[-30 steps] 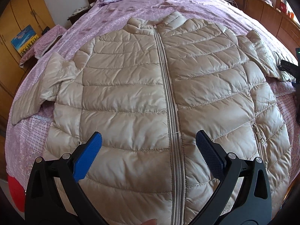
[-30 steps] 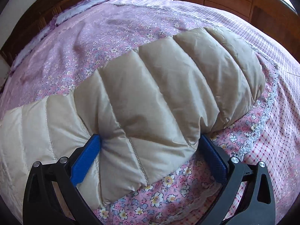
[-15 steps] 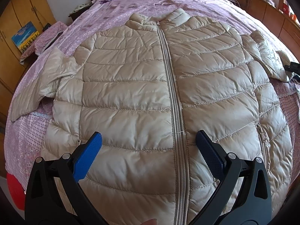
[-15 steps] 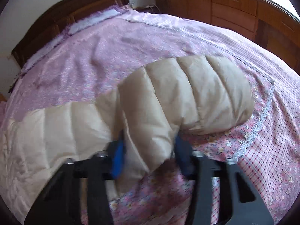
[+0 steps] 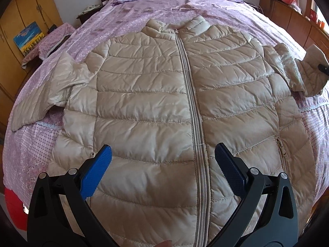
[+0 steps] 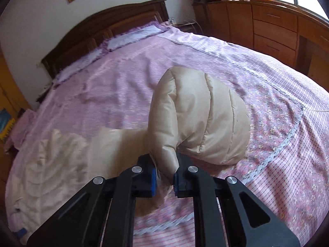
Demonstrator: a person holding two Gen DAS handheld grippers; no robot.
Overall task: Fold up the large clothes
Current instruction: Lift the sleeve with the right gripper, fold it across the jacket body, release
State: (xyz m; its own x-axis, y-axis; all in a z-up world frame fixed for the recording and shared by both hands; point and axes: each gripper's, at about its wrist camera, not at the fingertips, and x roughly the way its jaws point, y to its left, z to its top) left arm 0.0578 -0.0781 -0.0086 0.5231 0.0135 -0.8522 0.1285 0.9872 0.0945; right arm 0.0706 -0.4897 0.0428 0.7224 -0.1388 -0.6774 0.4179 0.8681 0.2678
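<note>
- Two grippers work over one beige quilted down jacket (image 5: 156,103), which lies front up and zipped on a pink floral bedspread (image 5: 144,10), collar toward the dark wooden headboard (image 6: 98,26).
- Left gripper (image 5: 162,164) hovers above the jacket's lower front with its blue pads (image 5: 96,170) spread wide and nothing between them; the zipper (image 5: 191,94) runs up just inside the right-hand pad.
- Right gripper (image 6: 164,177) has just been closing its jaws, and its pads now pinch the jacket's right sleeve (image 6: 197,113) near the cuff, the puffy end bulging up beyond the fingers and raised off the bedspread.
- In the left wrist view that sleeve end is lifted at the far right edge, while the other sleeve (image 5: 47,94) lies flat, angled outward.
- Wooden drawers (image 6: 273,28) line the wall beyond the bed.
</note>
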